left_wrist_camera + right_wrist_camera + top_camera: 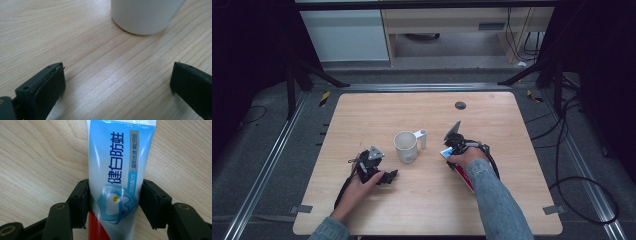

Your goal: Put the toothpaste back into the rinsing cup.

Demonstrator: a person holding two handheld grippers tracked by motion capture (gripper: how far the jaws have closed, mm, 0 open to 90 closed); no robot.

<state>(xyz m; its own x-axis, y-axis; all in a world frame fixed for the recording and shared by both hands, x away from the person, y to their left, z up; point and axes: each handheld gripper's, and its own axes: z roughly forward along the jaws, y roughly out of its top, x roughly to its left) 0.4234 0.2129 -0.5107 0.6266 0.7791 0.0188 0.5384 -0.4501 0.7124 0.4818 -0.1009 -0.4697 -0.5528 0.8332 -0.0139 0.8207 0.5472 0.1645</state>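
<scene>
- Your left gripper [384, 176] rests on the desk [427, 210], and the mug [405, 146] stands just ahead of its fingers [47, 87], slightly to their right, apart from them.
- Between those fingers lies bare desk.
- The mug's handle [422, 137] points away from your left gripper, toward your right gripper [451, 150].
- The toothpaste tube [117, 170] lies flat on the desk between your right gripper's fingers [80, 202], one finger against each side.
- The tube runs on ahead of those fingers and back under your right hand [467, 157].

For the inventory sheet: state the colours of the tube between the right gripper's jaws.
Light blue and white toothpaste tube, red lower end; clearest in the right gripper view.
</scene>
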